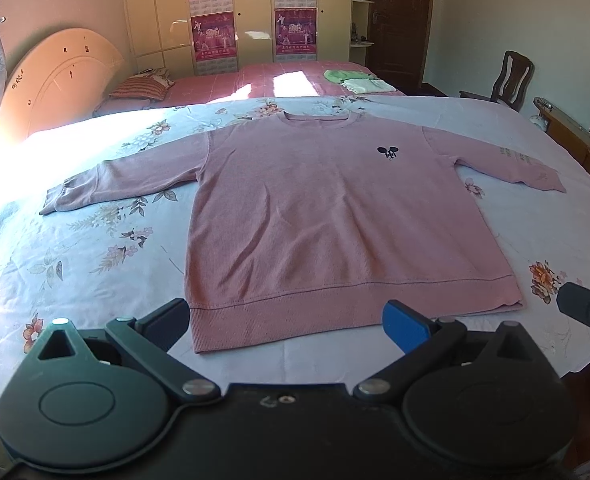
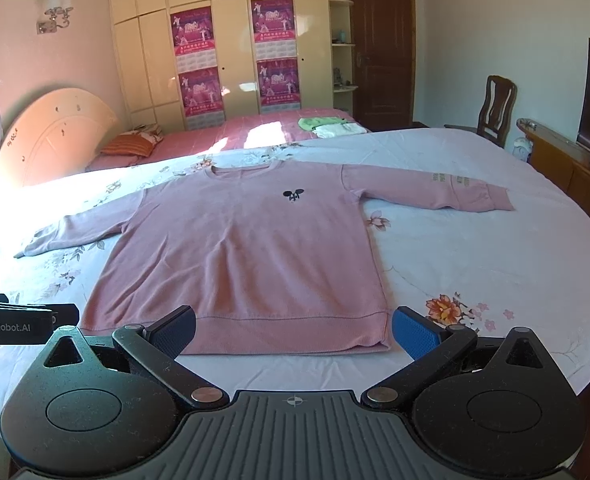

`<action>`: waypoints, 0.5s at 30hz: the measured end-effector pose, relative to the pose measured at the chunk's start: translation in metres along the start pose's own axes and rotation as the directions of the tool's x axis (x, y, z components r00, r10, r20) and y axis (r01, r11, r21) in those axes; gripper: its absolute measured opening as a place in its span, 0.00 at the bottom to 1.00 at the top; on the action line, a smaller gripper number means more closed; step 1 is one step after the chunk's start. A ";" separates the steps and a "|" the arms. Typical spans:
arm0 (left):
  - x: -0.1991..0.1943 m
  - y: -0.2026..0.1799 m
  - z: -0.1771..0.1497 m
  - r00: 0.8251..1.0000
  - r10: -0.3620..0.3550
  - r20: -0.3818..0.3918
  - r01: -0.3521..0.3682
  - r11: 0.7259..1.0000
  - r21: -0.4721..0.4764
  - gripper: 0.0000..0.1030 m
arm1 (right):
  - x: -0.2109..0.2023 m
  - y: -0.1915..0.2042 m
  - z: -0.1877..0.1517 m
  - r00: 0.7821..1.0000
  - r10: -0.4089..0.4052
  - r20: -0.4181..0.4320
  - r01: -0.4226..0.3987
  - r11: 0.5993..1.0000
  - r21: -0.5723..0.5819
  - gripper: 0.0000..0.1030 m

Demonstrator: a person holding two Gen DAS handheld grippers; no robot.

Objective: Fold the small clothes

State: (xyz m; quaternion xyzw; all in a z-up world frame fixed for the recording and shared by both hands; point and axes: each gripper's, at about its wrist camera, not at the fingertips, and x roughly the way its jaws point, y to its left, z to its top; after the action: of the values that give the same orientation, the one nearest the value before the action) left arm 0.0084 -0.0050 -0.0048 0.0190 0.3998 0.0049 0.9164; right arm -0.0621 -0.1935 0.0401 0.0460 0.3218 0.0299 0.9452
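Note:
A pink long-sleeved sweatshirt [image 1: 327, 216] [image 2: 251, 248] lies flat, front up, on the floral bedsheet [image 1: 95, 248] [image 2: 475, 248], both sleeves spread out sideways and a small black mouse logo on the chest. Its ribbed hem faces me. My left gripper [image 1: 291, 324] hovers open just before the hem, nothing between its fingers. My right gripper [image 2: 295, 332] is open too, above the hem's right half, and holds nothing. Each gripper shows at the edge of the other's view.
Beyond the near bed stands a second bed with a pink cover, a striped pillow [image 1: 139, 88] and folded green and pale clothes [image 1: 355, 80] [image 2: 331, 126]. A wooden chair [image 2: 495, 108], a TV cabinet [image 2: 567, 160] and a wardrobe [image 2: 235, 40] line the room.

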 end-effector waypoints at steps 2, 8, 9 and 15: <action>0.001 0.000 0.000 1.000 -0.002 0.001 0.002 1.000 0.000 1.00 | 0.000 0.000 0.000 1.000 -0.004 0.001 0.004 1.000 0.002 1.00; 0.003 -0.001 0.002 1.000 -0.008 0.001 0.008 1.000 -0.002 1.00 | 0.001 -0.002 0.001 1.000 -0.008 0.003 0.008 1.000 0.004 1.00; 0.004 -0.001 0.002 1.000 -0.009 0.002 0.009 1.000 -0.002 1.00 | 0.001 -0.003 0.001 1.000 -0.009 0.002 0.009 1.000 0.006 1.00; 0.004 -0.002 0.002 1.000 -0.006 0.001 0.006 1.000 -0.002 1.00 | 0.000 -0.002 0.000 1.000 -0.009 0.002 0.009 1.000 0.009 1.00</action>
State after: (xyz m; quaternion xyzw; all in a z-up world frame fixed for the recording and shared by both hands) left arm 0.0126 -0.0069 -0.0065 0.0168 0.3995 0.0025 0.9166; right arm -0.0615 -0.1956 0.0399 0.0489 0.3214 0.0240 0.9454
